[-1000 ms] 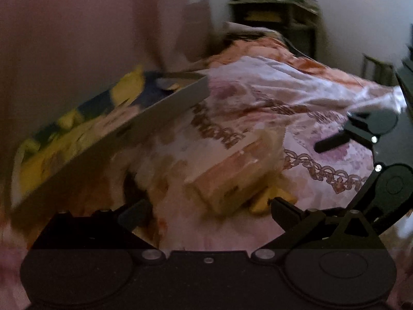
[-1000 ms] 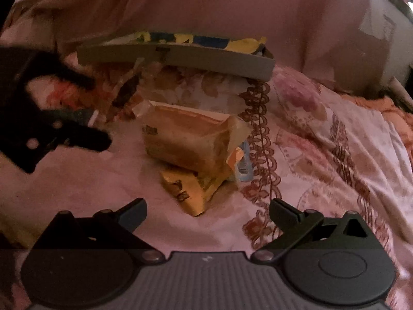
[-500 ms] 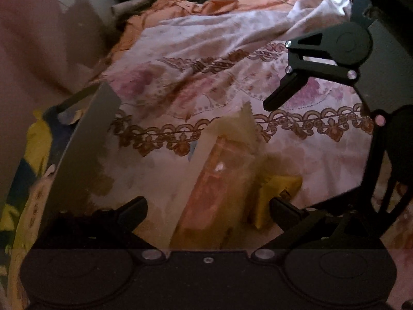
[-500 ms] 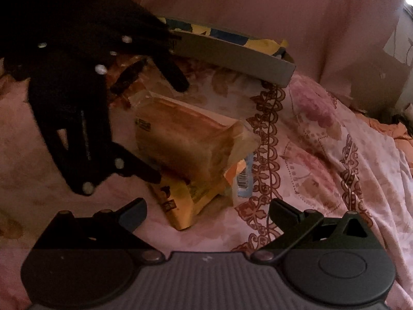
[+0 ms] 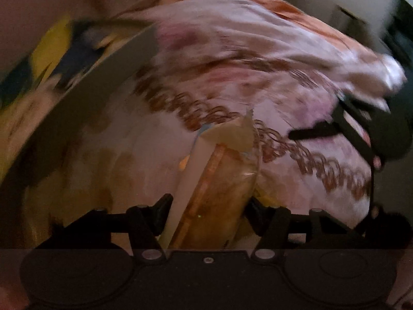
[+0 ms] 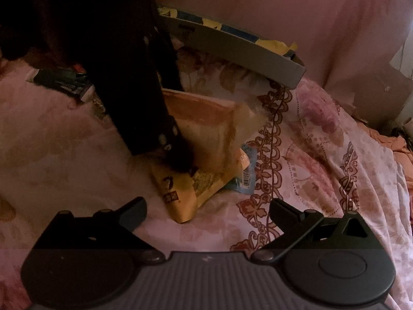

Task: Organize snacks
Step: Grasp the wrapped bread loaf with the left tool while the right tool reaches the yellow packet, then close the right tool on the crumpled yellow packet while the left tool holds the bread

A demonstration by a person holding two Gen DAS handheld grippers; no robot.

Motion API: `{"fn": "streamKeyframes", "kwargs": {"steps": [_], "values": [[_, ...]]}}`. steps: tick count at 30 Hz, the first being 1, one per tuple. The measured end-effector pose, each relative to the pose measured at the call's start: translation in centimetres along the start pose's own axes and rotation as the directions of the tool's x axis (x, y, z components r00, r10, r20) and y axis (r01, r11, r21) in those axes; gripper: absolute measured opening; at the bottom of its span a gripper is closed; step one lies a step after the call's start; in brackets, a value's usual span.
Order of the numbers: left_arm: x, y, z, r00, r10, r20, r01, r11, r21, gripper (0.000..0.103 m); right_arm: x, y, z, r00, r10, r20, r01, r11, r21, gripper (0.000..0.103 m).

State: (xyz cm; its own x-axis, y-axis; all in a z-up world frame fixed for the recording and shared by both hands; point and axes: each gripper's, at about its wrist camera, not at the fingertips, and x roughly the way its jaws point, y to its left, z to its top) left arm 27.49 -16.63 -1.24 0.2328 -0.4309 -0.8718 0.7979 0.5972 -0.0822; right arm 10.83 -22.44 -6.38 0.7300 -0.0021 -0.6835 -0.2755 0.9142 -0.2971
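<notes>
Claw [image 5: 206, 208] on the left is seen closing around the orange snack packet [image 5: 219, 196], its jaws having just been narrowing with the packet between them and the fingertips [image 5: 161, 206] set against its sides. Everything is laid out on the floral bedspread [image 6: 322, 155]. Behind the orange snack packet, a grey tray [image 6: 240, 49] is propped at a tilt. Beneath the packet, a yellow packet [image 6: 185, 193] is pinned, with a blue wrapper [image 6: 247, 175] tucked under that. Nearer the camera, the right claw [image 6: 206, 211] is held released and empty.
</notes>
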Motion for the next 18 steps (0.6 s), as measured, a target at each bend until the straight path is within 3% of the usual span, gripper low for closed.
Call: {"fn": "streamKeyframes", "kwargs": {"steps": [3,9,14,18], "values": [[-0.6,0.3,-1.2,0.999,0.042,-0.011,-0.043,0.983,-0.177,0.062,0.0,-0.1,-0.1,1.0,0.002,-0.001,-0.002,1.0,0.005,0.103],[-2.5,-0.4,-4.9,0.987,0.163,0.001,-0.15,0.914,-0.376,0.056,0.0,-0.4,-0.2,1.0,0.013,-0.005,-0.012,0.999,0.033,0.103],[-3.5,0.2,-8.0,0.98,0.198,0.016,-0.164,0.851,-0.498,0.054,0.0,-1.0,-0.4,1.0,0.028,-0.005,-0.027,0.996,0.086,0.103],[-4.4,0.5,-10.1,0.976,0.212,0.045,-0.146,0.796,-0.588,0.054,0.1,-2.1,-0.5,0.998,0.062,0.018,-0.064,0.979,0.195,0.103]]}}
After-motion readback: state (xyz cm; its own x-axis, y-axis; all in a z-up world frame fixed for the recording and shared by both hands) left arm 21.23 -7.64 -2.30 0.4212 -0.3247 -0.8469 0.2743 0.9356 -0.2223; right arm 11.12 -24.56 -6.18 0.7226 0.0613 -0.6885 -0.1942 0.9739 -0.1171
